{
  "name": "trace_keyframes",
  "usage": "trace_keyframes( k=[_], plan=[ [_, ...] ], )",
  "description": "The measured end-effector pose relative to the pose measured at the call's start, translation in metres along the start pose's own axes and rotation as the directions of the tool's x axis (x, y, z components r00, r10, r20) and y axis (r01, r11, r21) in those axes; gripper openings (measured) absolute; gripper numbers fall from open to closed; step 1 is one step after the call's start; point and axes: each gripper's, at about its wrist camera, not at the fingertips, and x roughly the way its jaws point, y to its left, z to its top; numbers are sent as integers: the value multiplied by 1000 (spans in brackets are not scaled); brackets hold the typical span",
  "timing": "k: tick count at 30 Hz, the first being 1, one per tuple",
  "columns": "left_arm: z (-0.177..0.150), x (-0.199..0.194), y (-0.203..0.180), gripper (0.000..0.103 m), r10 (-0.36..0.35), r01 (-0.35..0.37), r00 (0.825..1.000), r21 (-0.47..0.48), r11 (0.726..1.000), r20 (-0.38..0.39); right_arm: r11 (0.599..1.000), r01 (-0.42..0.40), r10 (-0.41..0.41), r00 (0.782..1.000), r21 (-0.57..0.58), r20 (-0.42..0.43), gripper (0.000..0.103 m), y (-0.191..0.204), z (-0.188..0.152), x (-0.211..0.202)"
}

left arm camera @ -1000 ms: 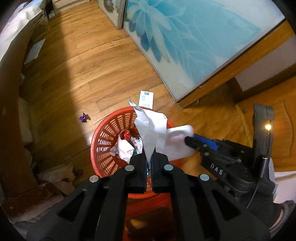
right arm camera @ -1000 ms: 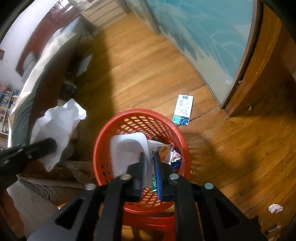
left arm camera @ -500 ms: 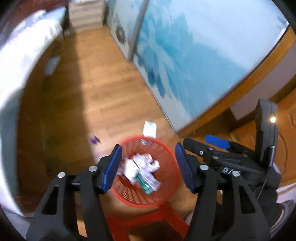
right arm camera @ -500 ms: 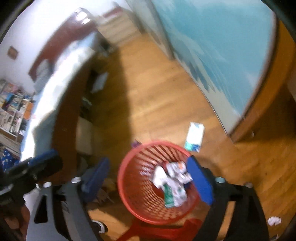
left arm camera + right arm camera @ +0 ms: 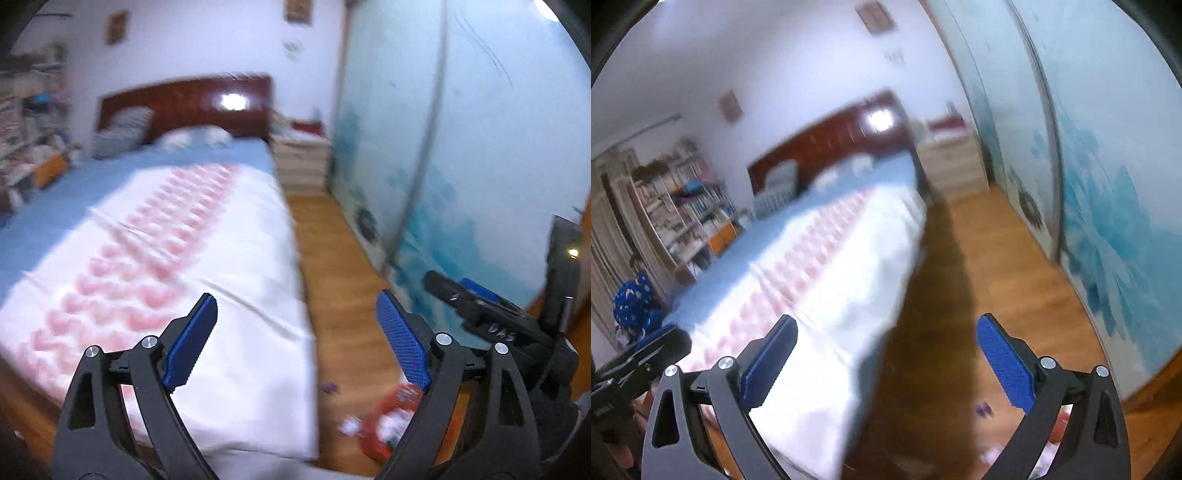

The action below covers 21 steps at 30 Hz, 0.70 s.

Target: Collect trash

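Two grippers, both spread wide and empty: left gripper [image 5: 295, 339], then right gripper [image 5: 886, 354], raised toward the room. Low at lower right of the left view, blurred red plastic mesh basket [image 5: 391, 417] with pale scraps inside; beside it crumpled white paper scrap [image 5: 349, 424] and small purple wrapper [image 5: 330, 387] on orange wooden plank floor [image 5: 343, 295]. Probably between pickups; next, down to a loose scrap. Left to right: bookshelf [image 5: 676, 206], white-and-pink quilted bed [image 5: 166, 258], blue floral sliding wardrobe door [image 5: 480, 166].

Basket [image 5: 391, 424]: red, upright on floor, 5 o'clock, blurred.
Contents: white crumpled paper inside.
Purple scrap [image 5: 330, 387]: floor, beside basket.
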Motion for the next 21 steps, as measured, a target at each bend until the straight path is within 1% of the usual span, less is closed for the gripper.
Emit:
trace_keyframes(
  k=[2, 3, 5, 6, 7, 8, 9, 10, 11, 12, 14, 15, 16, 18, 19, 21],
  plan=[
    [-3, -16, 35, 91, 44, -44, 998, -20, 999, 36, 1000, -23, 24, 999, -12, 25, 96, 35, -3, 2],
    [-6, -20, 50, 94, 57, -55, 998, -33, 998, 41, 999, -26, 27, 1000, -36, 16, 96, 63, -10, 9],
    [-14, -25, 75, 94, 64, -62, 997, -47, 997, 47, 998, -35, 34, 999, -49, -7, 96, 98, -22, 19],
    [-20, -26, 88, 94, 81, -78, 995, -53, 996, 54, 998, -31, 31, 1000, -45, -3, 96, 113, -30, 23],
    [-27, -26, 101, 94, 112, -108, 991, -61, 992, 66, 999, -22, 22, 1000, -48, 7, 96, 124, -36, 25],
    [-32, -25, 110, 94, 142, -137, 987, -74, 988, 73, 998, -11, 12, 1000, -58, 26, 96, 136, -44, 26],
    [-39, -21, 124, 95, 186, -178, 980, -109, 978, 70, 996, 16, -10, 998, -88, 60, 96, 153, -57, 29],
    [-47, -17, 140, 96, 222, -211, 974, -161, 964, 52, 994, 33, -26, 997, -102, 67, 96, 161, -65, 32],
    [-49, -12, 155, 97, 238, -227, 971, -196, 954, 34, 993, 46, -38, 997, -112, 71, 96, 171, -74, 35],
    [-57, -7, 168, 97, 242, -231, 970, -234, 944, 18, 991, 58, -51, 997, -120, 65, 96, 180, -87, 40],
    [-77, -1, 189, 97, 218, -210, 976, -300, 931, -4, 988, 57, -50, 997, -144, 51, 96, 187, -111, 40],
    [-84, 2, 195, 97, 207, -203, 978, -313, 928, -18, 983, 56, -52, 998, -173, 28, 96, 190, -123, 43],
    [-89, 4, 198, 97, 209, -208, 978, -312, 927, -31, 980, 50, -52, 999, -193, -4, 96, 193, -128, 47],
    [-92, 7, 200, 97, 244, -246, 969, -292, 924, -44, 970, 45, -36, 999, -240, 40, 96, 207, -132, 41],
    [-93, 5, 203, 97, 244, -244, 969, -292, 925, -37, 962, 43, -27, 998, -269, 61, 96, 215, -135, 38],
    [-94, 4, 202, 97, 235, -229, 972, -290, 929, -13, 957, 39, -24, 998, -289, 56, 96, 217, -140, 38]
  ],
)
